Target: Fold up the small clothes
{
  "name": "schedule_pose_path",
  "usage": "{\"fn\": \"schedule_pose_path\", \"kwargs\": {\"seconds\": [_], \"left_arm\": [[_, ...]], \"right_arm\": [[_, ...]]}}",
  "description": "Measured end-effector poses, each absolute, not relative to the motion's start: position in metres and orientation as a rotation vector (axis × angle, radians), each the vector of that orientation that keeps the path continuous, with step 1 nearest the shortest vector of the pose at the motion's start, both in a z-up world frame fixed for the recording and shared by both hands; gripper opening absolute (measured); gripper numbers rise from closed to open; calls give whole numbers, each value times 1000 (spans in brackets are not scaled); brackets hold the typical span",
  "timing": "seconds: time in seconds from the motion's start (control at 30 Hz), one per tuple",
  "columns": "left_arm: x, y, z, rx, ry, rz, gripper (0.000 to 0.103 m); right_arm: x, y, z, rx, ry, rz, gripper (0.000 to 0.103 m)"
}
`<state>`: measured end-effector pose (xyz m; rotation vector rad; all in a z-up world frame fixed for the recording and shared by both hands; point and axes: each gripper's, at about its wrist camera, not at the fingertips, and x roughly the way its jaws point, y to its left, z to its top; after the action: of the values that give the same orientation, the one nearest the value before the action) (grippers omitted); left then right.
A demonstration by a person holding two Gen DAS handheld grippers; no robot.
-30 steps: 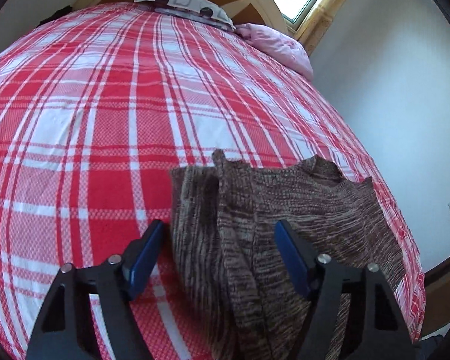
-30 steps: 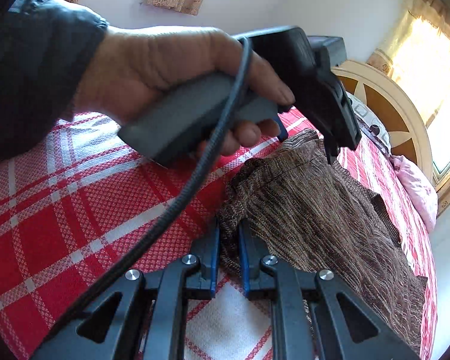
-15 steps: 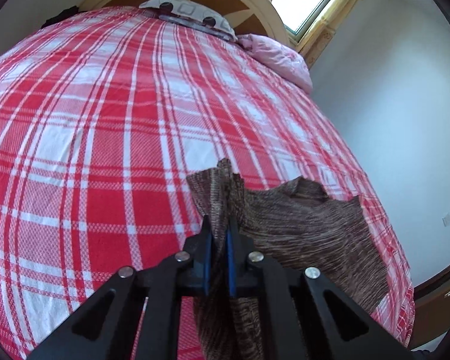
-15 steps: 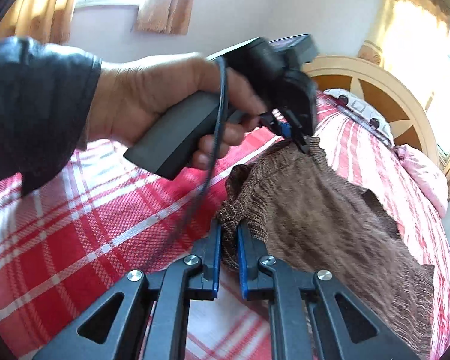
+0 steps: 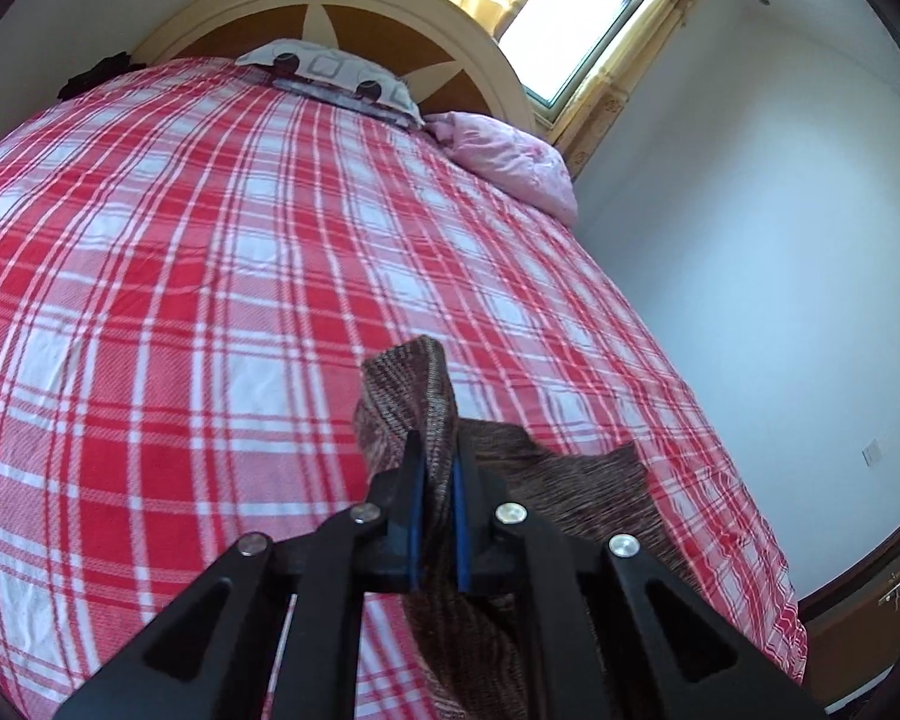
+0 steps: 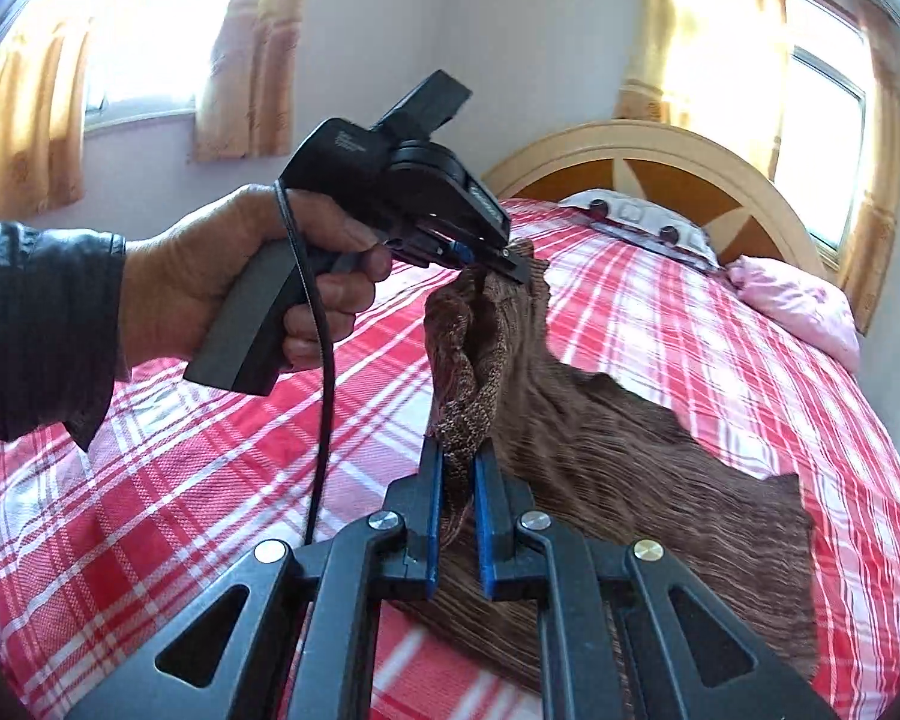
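brown knit garment point(image 6: 618, 456) lies on the red plaid bedspread point(image 5: 210, 300), its near edge lifted off the bed. left gripper point(image 5: 435, 468) and right gripper point(image 6: 457, 456) both pinch that edge, jaws pressed on knit; the body trails away toward the headboard. a second ago the left jaws stood spread over the cloth; they have since clamped and risen.

Each view looks forward along its own gripper, close above the bed and tilted downward. The left wrist view faces up the red plaid bedspread point(image 5: 180, 300) toward the headboard point(image 5: 354, 6) at the top of the frame, with a window point(image 5: 576, 30) at upper right. The right wrist view faces the same headboard from farther right, with the left gripper point(image 6: 513, 261) at frame centre. Both share the brown knit garment point(image 6: 630, 456), pillows and bedspread.
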<state>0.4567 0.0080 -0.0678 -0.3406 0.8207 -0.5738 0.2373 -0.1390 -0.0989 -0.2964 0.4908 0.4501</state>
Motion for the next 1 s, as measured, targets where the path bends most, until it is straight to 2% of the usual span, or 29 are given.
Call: {"fn": "schedule_pose_path", "kwargs": {"seconds": [0.33,1.0], "left_arm": [[454,-66,-47,-291,805,-633,8],[446,-202,-71,-143,884,-720,8]], "right_arm": [[232,-212,-78,-176,477,378,9],[229,-329,-112,26,609,250,9]]}}
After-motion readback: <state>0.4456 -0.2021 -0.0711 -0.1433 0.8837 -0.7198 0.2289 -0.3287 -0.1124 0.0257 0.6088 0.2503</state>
